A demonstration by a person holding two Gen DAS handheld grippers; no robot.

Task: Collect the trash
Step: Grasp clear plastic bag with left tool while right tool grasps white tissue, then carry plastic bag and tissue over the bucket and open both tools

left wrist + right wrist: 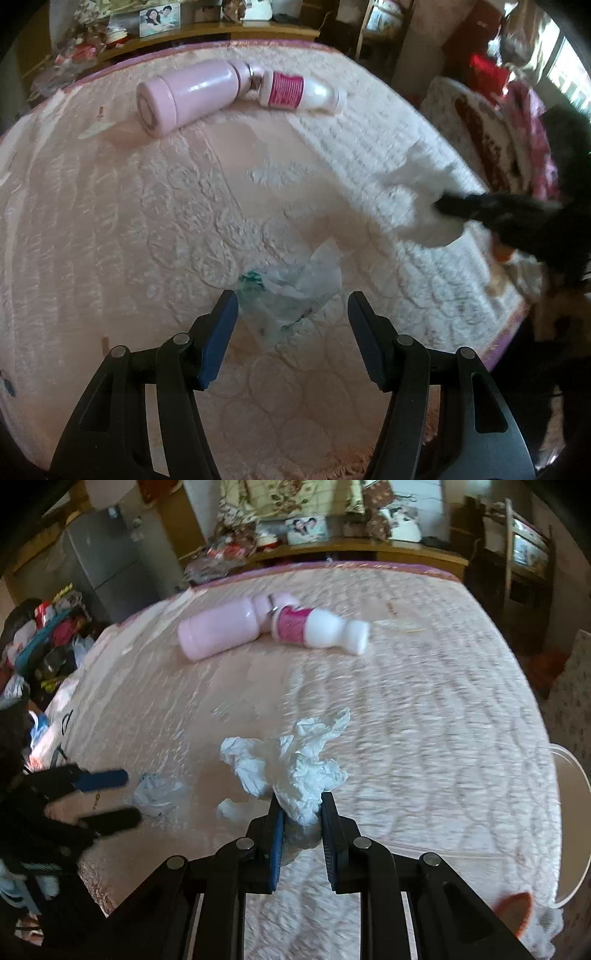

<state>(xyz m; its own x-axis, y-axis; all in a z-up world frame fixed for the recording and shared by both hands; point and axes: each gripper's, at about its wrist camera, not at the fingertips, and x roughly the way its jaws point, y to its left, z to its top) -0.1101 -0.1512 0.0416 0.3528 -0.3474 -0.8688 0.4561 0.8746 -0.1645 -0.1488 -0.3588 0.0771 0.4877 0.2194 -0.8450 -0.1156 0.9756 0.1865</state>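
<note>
On the pale quilted bed (110,221) (424,720) lies a crumpled clear plastic wrapper (291,288) (157,794) with green print. My left gripper (291,299) (123,797) hangs just above it, open, one finger on each side, not touching. A crumpled white tissue (291,764) (421,199) is pinched between the blue pads (277,834) of my right gripper (301,805) (443,205), which is shut on it. A small white scrap (229,808) lies beside the tissue.
A pink flask (184,98) (221,631) and a white bottle with a pink label (299,92) (317,627) lie on their sides at the far end of the bed. A wooden headboard shelf (221,31) holds clutter. Clothes pile (44,638) on the left floor.
</note>
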